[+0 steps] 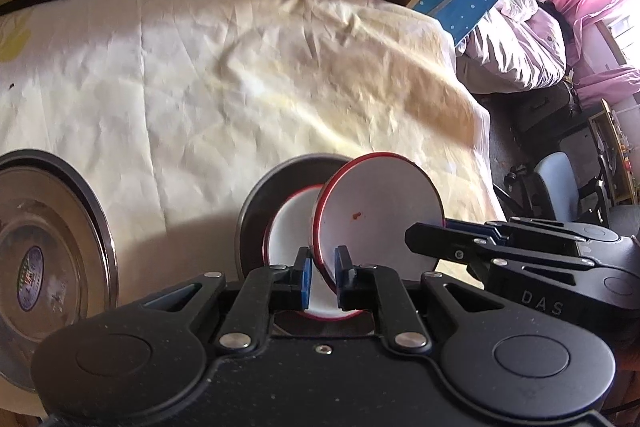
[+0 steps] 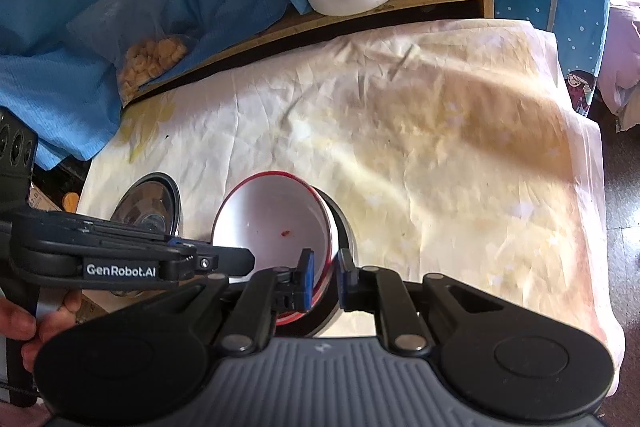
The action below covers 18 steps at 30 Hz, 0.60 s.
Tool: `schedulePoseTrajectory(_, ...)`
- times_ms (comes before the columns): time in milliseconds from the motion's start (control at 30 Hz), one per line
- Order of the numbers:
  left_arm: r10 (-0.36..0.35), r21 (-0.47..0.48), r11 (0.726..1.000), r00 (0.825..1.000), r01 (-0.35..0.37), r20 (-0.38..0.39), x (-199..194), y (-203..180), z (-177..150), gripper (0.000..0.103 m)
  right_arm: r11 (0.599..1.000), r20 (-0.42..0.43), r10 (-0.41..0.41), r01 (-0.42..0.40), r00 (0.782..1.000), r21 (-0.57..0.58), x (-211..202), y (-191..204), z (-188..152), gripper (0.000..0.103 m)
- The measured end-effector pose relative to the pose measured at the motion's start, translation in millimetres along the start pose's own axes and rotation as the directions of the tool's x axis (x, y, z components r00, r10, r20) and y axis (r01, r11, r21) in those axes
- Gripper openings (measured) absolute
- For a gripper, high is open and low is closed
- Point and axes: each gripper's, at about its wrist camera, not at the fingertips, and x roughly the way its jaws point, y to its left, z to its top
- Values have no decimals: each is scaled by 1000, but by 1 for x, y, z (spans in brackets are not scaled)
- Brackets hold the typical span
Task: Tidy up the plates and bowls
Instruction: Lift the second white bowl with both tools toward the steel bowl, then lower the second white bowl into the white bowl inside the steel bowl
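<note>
one large steel plate (image 1: 52, 251) is lying on the cloth-covered table (image 1: 248, 75) at left. two red-rimmed white bowls are sitting in one steel bowl (image 1: 260, 199): lower bowl (image 1: 290, 227) flat, tilted bowl (image 1: 380, 203) on top. left gripper (image 1: 323, 267) and right gripper (image 2: 325, 269) are each pinching the tilted bowl's rim, jaws narrow.

A cloth-covered desk (image 2: 440, 131) carries a steel plate (image 1: 52, 259) at nine o'clock and a steel bowl (image 1: 256, 203) at six.

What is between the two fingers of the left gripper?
In the left wrist view, the rim of the tilted red-rimmed white bowl sits between the fingers of the left gripper; whether the pads touch it is unclear.
</note>
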Motion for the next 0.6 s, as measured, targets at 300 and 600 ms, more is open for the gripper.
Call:
schedulePoseTrajectory(300, -2, -18, 1000, 1000, 1, -27, 4, 3, -3, 12, 1000, -25, -5, 4, 1000, -15, 1, 3, 0, 13)
schedulePoseTrajectory(600, 7, -48, 999, 999, -10, -51, 6, 7, -5, 12, 999, -53, -12, 10, 999, -38, 5, 9, 0, 13)
